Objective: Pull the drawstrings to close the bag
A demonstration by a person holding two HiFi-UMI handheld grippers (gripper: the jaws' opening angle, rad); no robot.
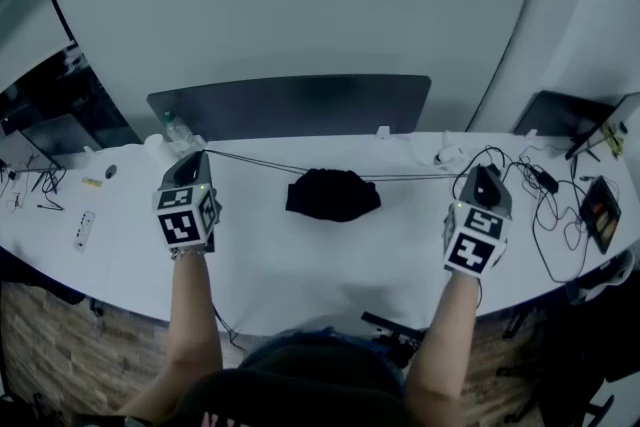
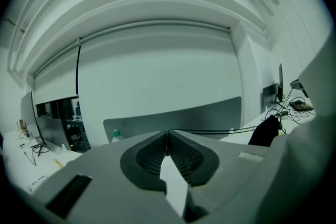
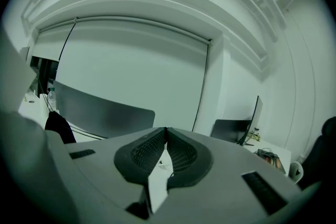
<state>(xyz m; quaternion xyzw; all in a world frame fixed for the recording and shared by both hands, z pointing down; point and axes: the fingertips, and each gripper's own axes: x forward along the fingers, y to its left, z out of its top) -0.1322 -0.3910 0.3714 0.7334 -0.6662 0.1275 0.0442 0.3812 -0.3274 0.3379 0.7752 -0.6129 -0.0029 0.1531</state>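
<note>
My arms are spread wide over the tabletop [image 1: 300,265], bag [image 1: 333,194] midway between. Left tool [image 1: 201,156] pinches left drawstring [image 1: 250,161], right tool [image 1: 486,171] pinches right drawstring [image 1: 420,177]. Both cords taut.

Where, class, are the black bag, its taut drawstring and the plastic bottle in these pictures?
black bag [image 1: 333,194], head view, middle of the gathered fabric.
drawstring [image 1: 250,161], head view, taut stretch left of the bag.
bottle [image 2: 116,134], left gripper view, its cap.
</note>
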